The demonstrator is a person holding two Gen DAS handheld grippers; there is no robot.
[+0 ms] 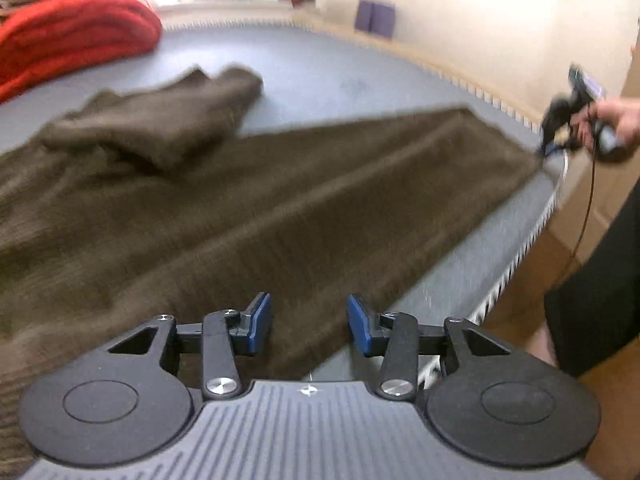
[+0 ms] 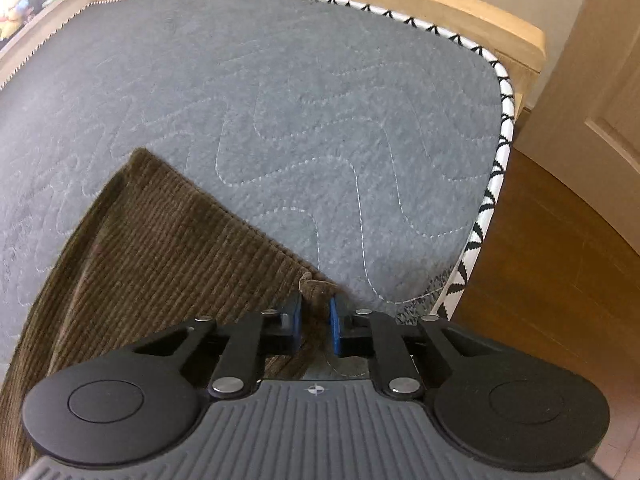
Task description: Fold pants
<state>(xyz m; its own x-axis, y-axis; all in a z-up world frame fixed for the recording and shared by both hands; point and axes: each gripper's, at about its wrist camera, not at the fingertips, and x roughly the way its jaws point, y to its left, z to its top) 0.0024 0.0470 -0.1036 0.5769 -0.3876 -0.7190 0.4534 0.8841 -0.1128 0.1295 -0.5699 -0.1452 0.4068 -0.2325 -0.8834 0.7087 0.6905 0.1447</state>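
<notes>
- Pants (image 1: 248, 208) of brown corduroy lie spread on the grey mattress (image 2: 320, 100).
- Right gripper (image 2: 315, 320) pinches the hem corner near the right edge.
- Left gripper (image 1: 309, 322) hovers with jaws apart, holding nothing.

The left gripper (image 1: 309, 322) points forward and down, its blue pads (image 1: 261, 322) standing apart with nothing pressed between them. The right gripper (image 2: 315, 322) tilts steeply down, jaws drawn close, pinching a corner of the brown corduroy pants (image 2: 168, 248). In the left wrist view, a hand (image 1: 616, 120) grips the right gripper's handle at the far right.
</notes>
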